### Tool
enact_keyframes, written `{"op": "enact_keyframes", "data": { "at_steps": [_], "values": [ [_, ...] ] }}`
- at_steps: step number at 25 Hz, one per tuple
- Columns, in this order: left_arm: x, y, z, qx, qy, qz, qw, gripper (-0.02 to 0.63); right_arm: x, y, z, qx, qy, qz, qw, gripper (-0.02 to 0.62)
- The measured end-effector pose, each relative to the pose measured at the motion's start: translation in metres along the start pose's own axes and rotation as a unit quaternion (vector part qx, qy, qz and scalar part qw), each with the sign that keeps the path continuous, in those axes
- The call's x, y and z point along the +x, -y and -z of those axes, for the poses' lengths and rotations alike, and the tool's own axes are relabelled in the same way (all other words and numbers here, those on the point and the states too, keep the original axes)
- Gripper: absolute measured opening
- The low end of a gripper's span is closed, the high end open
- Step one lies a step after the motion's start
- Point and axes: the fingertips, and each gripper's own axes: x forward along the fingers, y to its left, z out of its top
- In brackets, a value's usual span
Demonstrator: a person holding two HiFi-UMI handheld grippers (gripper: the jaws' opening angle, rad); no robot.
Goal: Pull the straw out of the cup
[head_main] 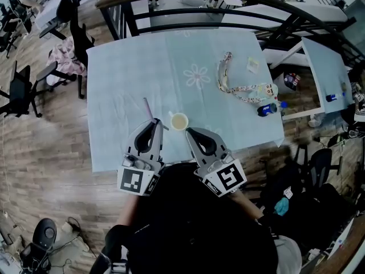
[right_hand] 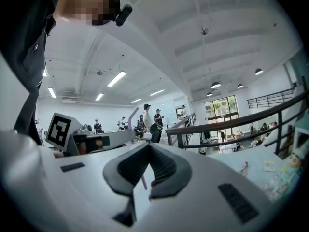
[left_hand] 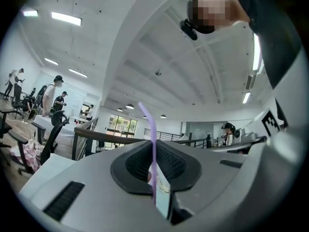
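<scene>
Left gripper (head_main: 154,121): jaws clamped on purple straw (left_hand: 153,149), which is out of the cup (head_main: 179,121).
Right gripper (head_main: 187,131): jaws together, holding nothing, just beside the cup.
Straw lower end: hidden behind the jaws.

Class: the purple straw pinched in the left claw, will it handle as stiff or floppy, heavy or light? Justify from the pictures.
Probably very light: the straw is a thin tube. Likely fairly stiff along its length, since it stands straight above the left claw, though its kinked top suggests it bends easily.
</scene>
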Motion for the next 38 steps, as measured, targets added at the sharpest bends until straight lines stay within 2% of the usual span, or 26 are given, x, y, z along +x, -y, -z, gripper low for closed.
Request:
{"op": "enact_keyframes", "data": {
  "at_steps": [11, 17, 38],
  "values": [
    [-0.005, 0.008, -0.044, 0.01, 0.067, 0.028, 0.9973, 0.029, 0.002, -0.001, -0.011, -0.015, 0.017, 0.006, 1.0, 0.009],
    [-0.008, 0.007, -0.026, 0.02, 0.028, 0.026, 0.9991, 0.029, 0.001, 0.0, -0.013, -0.021, 0.019, 0.01, 1.0, 0.008],
    [-0.016, 0.004, -0.019, 0.015, 0.029, 0.015, 0.9994, 0.029, 0.001, -0.002, -0.014, -0.035, 0.015, 0.008, 0.999, 0.008]
  ]
}}
